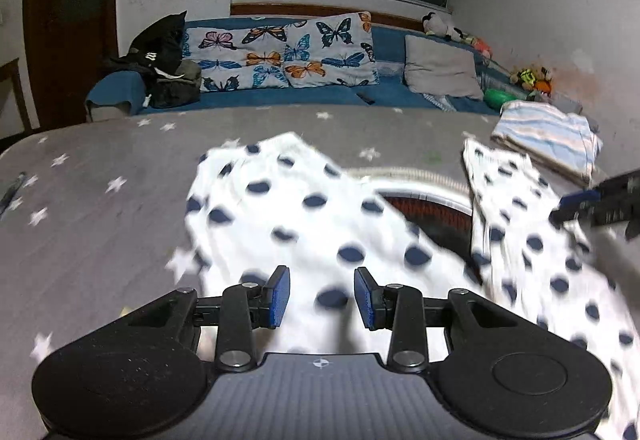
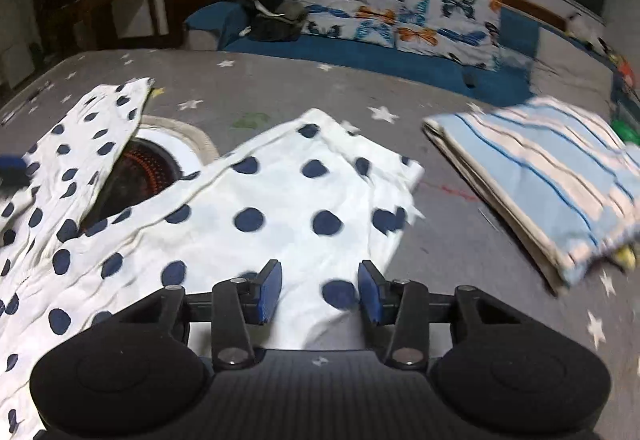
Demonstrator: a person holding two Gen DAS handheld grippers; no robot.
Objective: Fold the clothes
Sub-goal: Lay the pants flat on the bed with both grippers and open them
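Right now both of my grippers hover with jaws parted over the polka-dot garment (image 2: 248,200), and neither pinches any cloth. My left gripper (image 1: 322,298) is released above the near left part of the white, navy-dotted fabric; my right gripper (image 2: 320,290) is likewise released above its near right part. The garment lies spread and rumpled on the grey star-print bed cover (image 1: 100,200), two flaps apart with a round reddish object (image 2: 148,164) showing in the gap between them. I judge this to be the start of a fold: the piece is laid out but not yet doubled over. The next move calls for lowering each gripper onto a near edge, closing on a single layer, then carrying it across. Farther right rests a folded blue-striped cloth (image 2: 540,176), seemingly done. Beyond, butterfly pillows (image 1: 280,52) line the blue sofa (image 1: 256,98).
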